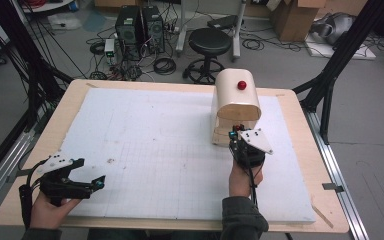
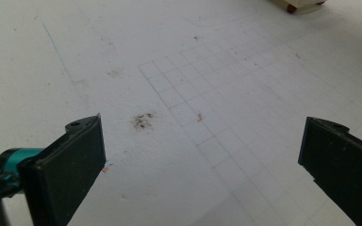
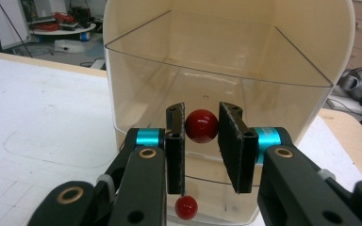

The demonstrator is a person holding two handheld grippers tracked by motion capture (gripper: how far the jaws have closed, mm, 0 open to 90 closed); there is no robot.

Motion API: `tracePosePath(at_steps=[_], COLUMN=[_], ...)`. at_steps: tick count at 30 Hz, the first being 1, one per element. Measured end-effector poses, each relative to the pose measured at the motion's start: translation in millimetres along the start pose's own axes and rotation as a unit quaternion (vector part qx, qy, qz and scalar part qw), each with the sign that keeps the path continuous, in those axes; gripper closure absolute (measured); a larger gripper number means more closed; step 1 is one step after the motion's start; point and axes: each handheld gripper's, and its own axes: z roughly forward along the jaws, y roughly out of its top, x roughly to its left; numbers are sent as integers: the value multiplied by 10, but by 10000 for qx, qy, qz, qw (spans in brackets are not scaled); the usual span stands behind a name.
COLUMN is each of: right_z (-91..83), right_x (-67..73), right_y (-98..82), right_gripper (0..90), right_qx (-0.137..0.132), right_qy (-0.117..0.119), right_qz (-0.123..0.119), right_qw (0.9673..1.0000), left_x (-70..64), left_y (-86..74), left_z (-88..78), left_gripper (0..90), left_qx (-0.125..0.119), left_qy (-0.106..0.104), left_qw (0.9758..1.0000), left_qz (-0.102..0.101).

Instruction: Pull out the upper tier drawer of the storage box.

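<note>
A cream bread box (image 1: 236,102) with a red knob (image 1: 241,85) stands near the worktop's (image 1: 300,165) far right edge. The right tool (image 1: 236,132) reaches its front; the left tool (image 1: 92,175) hovers, jaws apart, near the front left corner.

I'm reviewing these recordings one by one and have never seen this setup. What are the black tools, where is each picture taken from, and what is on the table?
There is no robot here. A person holds a hand-held gripper in each hand, each with two black jaws.

The high view looks down from above the person's side of the table. The left gripper is at the lower left, the right gripper at the cream bread box.

The other two pictures come from cameras riding on the grippers. In the left gripper view the jaws stand wide apart, holding nothing, above the white gridded mat, which has a small dark smudge.

In the right gripper view the jaws flank the red knob on the box's clear lid. They look closed around it, but I cannot tell if they press it. A second red knob sits lower down.
</note>
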Motion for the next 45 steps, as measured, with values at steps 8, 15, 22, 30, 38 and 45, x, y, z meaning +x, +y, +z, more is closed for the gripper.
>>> tracePosePath(at_steps=[8,15,22,30,38,45], right_z=[-64,-137,-203,-288,-347,-391], right_x=[-49,-87,-98,-96,-101,-103], right_y=[-15,-30,-47,-77,-102,-114], right_gripper=[727,727,727,727,727,727], right_qx=[-15,17,7,-42,-62,-60], right_qy=[196,332,410,477,495,539], right_qz=[157,199,214,286,288,323], right_qw=[9997,9992,9989,9984,9983,9980], left_x=[-15,-19,-17,-17,-23,-28], left_y=[11,13,9,15,15,17], left_z=[1,-4,2,-7,0,1], left_gripper=[17,18,17,17,17,17], left_qx=[-22,-44,-49,-62,-53,-53], left_qy=[-32,-54,-51,-41,-47,-46], left_qw=[10000,10000,10000,10000,10000,10000], left_qz=[0,8,-3,9,17,15])
